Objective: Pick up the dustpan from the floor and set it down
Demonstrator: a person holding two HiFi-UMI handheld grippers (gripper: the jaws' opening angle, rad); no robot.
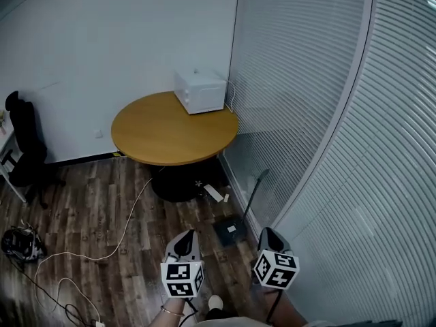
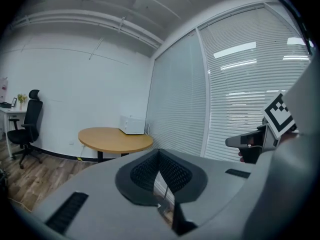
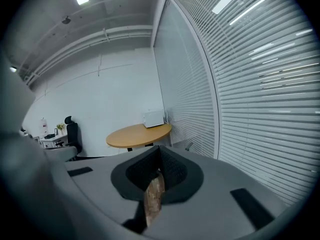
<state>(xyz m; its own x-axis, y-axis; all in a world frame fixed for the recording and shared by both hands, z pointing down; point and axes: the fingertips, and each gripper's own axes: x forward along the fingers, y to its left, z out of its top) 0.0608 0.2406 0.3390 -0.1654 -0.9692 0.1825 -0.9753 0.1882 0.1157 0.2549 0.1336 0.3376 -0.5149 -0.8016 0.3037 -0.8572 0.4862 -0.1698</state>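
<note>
A dark dustpan lies on the wooden floor close to the glass wall with blinds, its long handle slanting up toward that wall. The left tongs and right tongs hang just short of it, each closed tip to tip and holding nothing. Beyond stands a round wooden counter bearing a white box.

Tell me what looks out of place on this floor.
A dustpan sits on the floor by the glass wall. A loose white cable trails across the boards from under the round table, which could trip someone. Nothing looks spilled or broken.
</note>
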